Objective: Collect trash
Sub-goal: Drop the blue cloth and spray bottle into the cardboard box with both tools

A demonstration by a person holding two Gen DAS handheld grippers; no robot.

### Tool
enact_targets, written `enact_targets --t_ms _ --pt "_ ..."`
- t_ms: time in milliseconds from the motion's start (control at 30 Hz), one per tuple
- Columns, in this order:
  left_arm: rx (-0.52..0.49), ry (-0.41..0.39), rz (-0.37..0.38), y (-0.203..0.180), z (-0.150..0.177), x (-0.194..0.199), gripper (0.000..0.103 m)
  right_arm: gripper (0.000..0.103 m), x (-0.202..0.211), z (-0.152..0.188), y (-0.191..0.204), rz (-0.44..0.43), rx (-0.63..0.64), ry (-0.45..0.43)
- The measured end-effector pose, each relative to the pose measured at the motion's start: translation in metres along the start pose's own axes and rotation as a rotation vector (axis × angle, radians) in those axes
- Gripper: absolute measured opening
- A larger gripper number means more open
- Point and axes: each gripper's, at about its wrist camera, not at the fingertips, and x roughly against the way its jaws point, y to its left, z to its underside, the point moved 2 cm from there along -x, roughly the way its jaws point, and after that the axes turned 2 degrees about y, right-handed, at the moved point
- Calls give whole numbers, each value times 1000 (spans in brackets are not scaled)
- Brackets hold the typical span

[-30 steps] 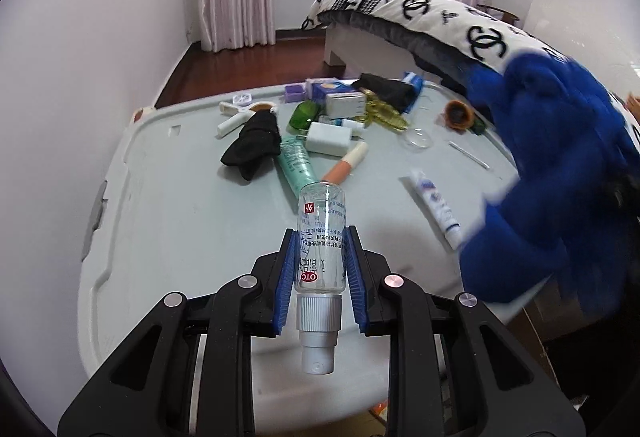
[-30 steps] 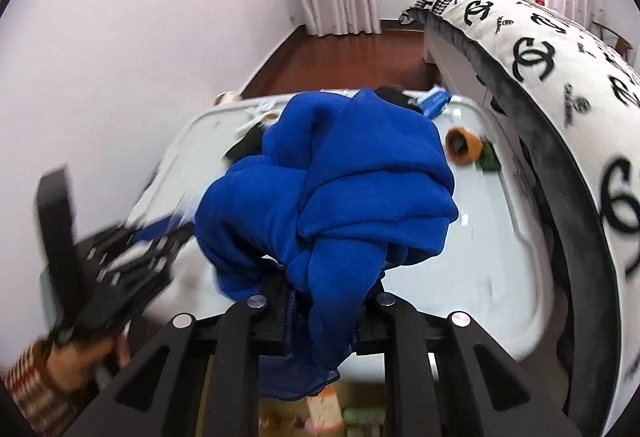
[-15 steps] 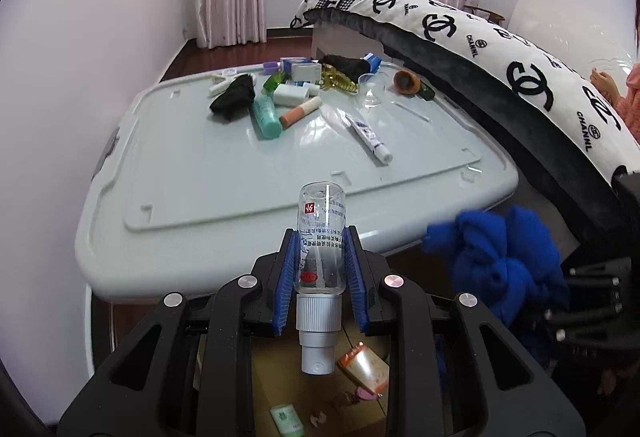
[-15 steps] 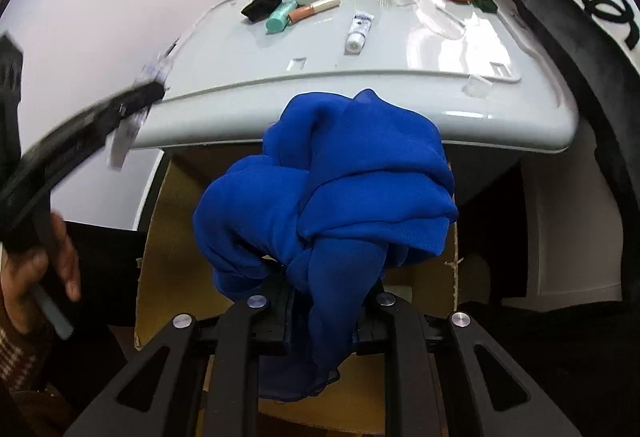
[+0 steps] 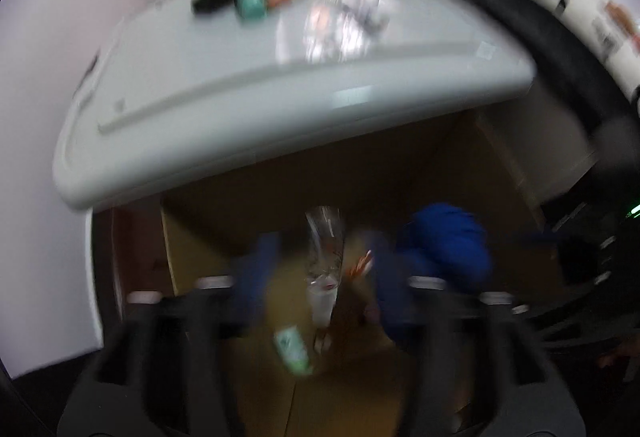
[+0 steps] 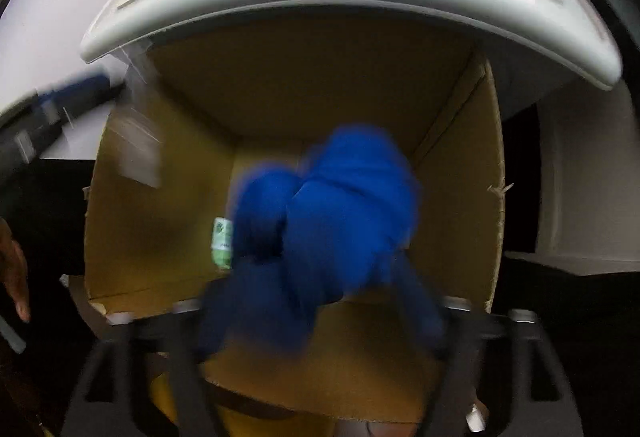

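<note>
Both views are blurred by motion. My left gripper (image 5: pixel 320 257) hangs over an open cardboard box (image 5: pixel 440 173); its jaws are opening, and the clear spray bottle (image 5: pixel 326 253) sits loose between the blue pads (image 5: pixel 256 265), touching neither. My right gripper (image 6: pixel 316 289) is above the same box (image 6: pixel 460 157), its jaws opening wide. The bundled blue cloth (image 6: pixel 340 205) lies between its fingers, and the pads no longer pinch it. The cloth (image 5: pixel 444 249) also shows in the left wrist view, beside the bottle.
A white plastic lid (image 5: pixel 280 109) with several small items at its far end overhangs the box. A green packet (image 6: pixel 222 237) lies on the box floor. A hand (image 6: pixel 16 277) shows at the left edge. A bed (image 5: pixel 560 21) runs along the right.
Both grippers have dropped from over the white lid down to the cardboard box. Their jaws, earlier clamped on the bottle and on the cloth, now stand apart.
</note>
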Motion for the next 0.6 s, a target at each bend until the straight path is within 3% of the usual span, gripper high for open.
enact_targets --t_ms 33,100,200,300,500,600 --pt "-10 30 -41 -2 3 -6 82 92 3 -1 0 11 -1 -13" --pt "-32 45 -71 -5 5 -10 82 94 5 -1 -3 7 -23 -17" --pt "-40 10 -106 -4 4 -3 82 94 11 -4 -10 7 -61 -32" --pt "-20 -119 -133 -2 -4 23 82 94 36 -12 -15 47 -75 -135" --pt "14 -379 -156 5 -38 79 86 98 131 -63 -25 155 -104 -529" --pt "37 -451 -190 16 -66 94 88 98 131 -119 -17 239 -34 -520"
